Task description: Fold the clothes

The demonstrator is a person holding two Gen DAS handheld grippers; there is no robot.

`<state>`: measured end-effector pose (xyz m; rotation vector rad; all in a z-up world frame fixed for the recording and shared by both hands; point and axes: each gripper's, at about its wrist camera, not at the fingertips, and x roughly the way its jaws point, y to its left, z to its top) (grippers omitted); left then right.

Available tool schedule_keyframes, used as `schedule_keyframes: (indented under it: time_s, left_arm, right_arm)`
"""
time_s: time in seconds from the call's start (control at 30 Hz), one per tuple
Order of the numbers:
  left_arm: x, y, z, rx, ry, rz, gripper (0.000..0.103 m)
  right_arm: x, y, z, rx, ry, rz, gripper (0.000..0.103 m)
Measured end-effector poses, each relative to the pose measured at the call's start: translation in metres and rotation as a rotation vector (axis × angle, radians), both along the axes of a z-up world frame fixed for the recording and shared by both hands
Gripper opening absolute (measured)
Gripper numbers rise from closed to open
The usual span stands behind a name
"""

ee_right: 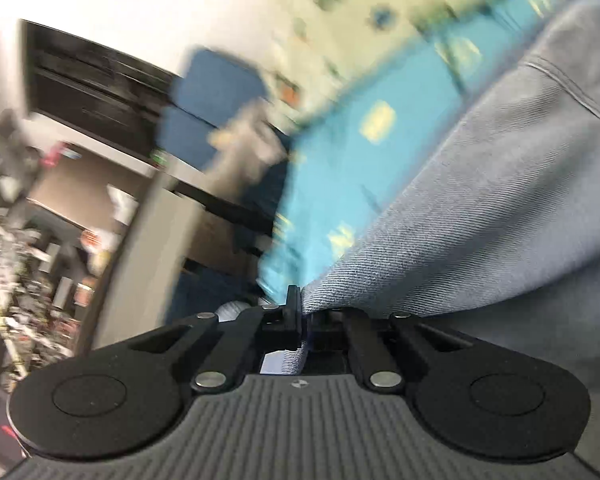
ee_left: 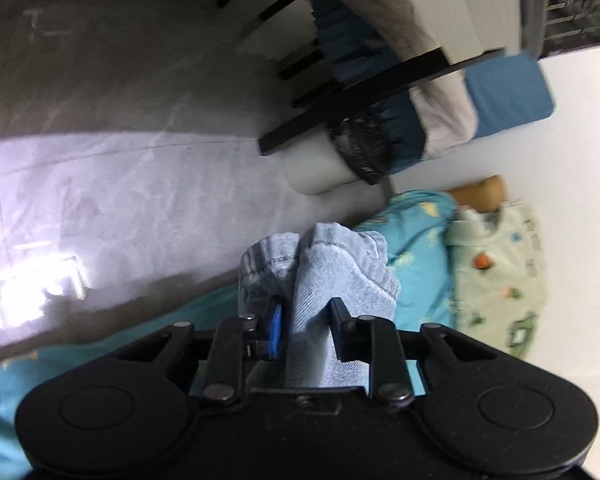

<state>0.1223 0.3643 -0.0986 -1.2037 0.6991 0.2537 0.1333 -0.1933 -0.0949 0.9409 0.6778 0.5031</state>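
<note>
Up close in the left wrist view, the left gripper (ee_left: 306, 320) pinches a bunched fold of light blue denim garment (ee_left: 324, 264) between its fingers, the cloth bulging out above the tips. Beneath and beside it lies a turquoise printed sheet (ee_left: 412, 232), with a pale green printed pillow (ee_left: 500, 272) just beyond (near a white wall). A grey floor (ee_left: 120, 100) fills the left side, and dark chair legs (ee_left: 340, 108) with blue seat pads stand further off.

Over in the right wrist view, the right gripper (ee_right: 302, 316) is closed narrowly on an edge of the same denim garment (ee_right: 480, 220), which stretches away to the right. The turquoise sheet (ee_right: 360, 160) runs behind it; everything further off is blurred.
</note>
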Motion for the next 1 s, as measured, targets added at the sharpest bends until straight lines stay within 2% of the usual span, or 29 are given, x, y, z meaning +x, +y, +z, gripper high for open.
schedule_keyframes:
  time_s: [0.07,0.13,0.23,0.3,0.37,0.53,0.63,0.7,0.73,0.77,0.9,1.0]
  left_arm:
    - [-0.008,-0.001,0.003,-0.012,-0.033,-0.010,0.021]
    - [-0.012,-0.002,0.004,-0.014,-0.034,-0.025,0.024]
    - [-0.014,-0.007,-0.003,-0.045,0.009,-0.038,0.035]
    - [-0.011,-0.009,-0.010,-0.061,0.064,-0.057,0.036]
    - [-0.007,-0.013,-0.016,-0.061,0.108,-0.064,0.047]
    - [0.007,-0.016,-0.033,-0.075,0.175,-0.084,0.052]
    - [0.017,-0.017,-0.034,-0.061,0.124,-0.074,0.043]
    - [0.025,-0.017,-0.030,-0.023,0.112,-0.059,0.026]
    - [0.028,-0.017,-0.024,-0.002,0.098,-0.036,0.008]
    - [0.031,-0.017,-0.017,0.011,0.067,-0.013,0.004]
    - [0.062,-0.025,0.019,0.101,-0.028,-0.034,0.001]
    - [0.096,-0.035,0.056,0.151,-0.085,-0.068,0.001]
  right_arm:
    - [-0.009,-0.008,0.007,0.007,-0.068,-0.024,0.003]
    - [-0.010,-0.008,0.008,0.006,-0.084,-0.020,0.003]
    - [-0.007,-0.009,0.007,0.013,-0.097,-0.011,0.003]
    - [-0.004,-0.012,0.005,0.033,-0.097,-0.012,0.003]
    - [-0.004,-0.014,0.003,0.045,-0.096,-0.011,0.003]
    - [-0.007,-0.014,0.006,0.063,-0.096,-0.017,0.003]
    - [-0.009,-0.013,0.005,0.072,-0.121,-0.031,0.003]
    - [-0.010,-0.011,0.003,0.064,-0.129,-0.040,0.003]
    - [-0.010,-0.011,0.001,0.060,-0.127,-0.048,0.003]
    - [-0.009,-0.010,-0.001,0.057,-0.124,-0.055,0.003]
    - [-0.004,-0.008,-0.012,0.054,-0.064,-0.066,0.003]
    - [-0.001,-0.002,-0.018,0.006,-0.016,-0.089,0.003]
